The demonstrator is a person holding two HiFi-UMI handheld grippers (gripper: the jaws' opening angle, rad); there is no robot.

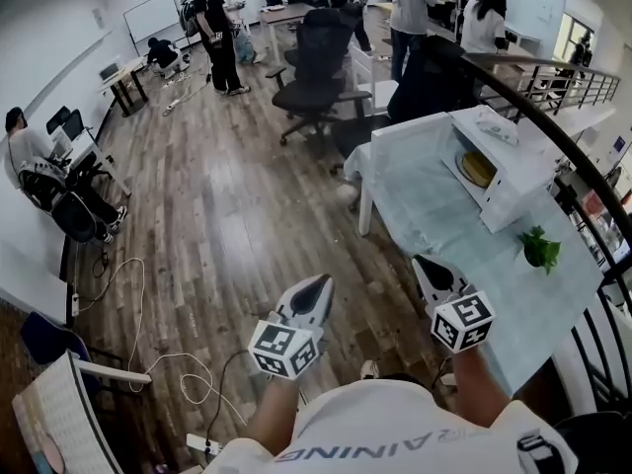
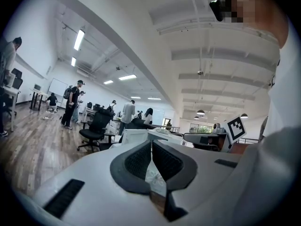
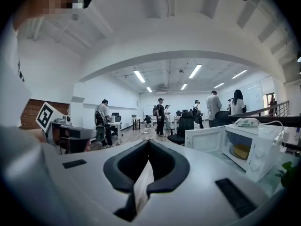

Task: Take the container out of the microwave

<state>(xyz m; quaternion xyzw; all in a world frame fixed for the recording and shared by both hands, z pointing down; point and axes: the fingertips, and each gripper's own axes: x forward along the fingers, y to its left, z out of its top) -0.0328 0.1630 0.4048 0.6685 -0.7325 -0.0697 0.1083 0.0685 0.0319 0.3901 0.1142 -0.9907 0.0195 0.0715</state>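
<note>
A white microwave (image 1: pixel 513 181) stands on a table (image 1: pixel 434 215) covered with a pale cloth, at the right of the head view. Its door (image 3: pixel 204 138) hangs open to the left. Inside sits a yellow container (image 1: pixel 477 169), also seen through the opening in the right gripper view (image 3: pixel 241 151). My left gripper (image 1: pixel 316 284) is held low in front of my body, over the wooden floor, jaws shut on nothing. My right gripper (image 1: pixel 426 264) is over the table's near corner, well short of the microwave, and is also shut and empty. The left gripper view shows the microwave (image 2: pixel 136 136) far off.
A small green plant (image 1: pixel 540 250) lies on the table near the microwave. A dark railing (image 1: pixel 578 166) runs along the table's right side. A black office chair (image 1: pixel 316 67) stands beyond the table. Several people stand or sit further back. Cables (image 1: pixel 138 358) trail over the floor at left.
</note>
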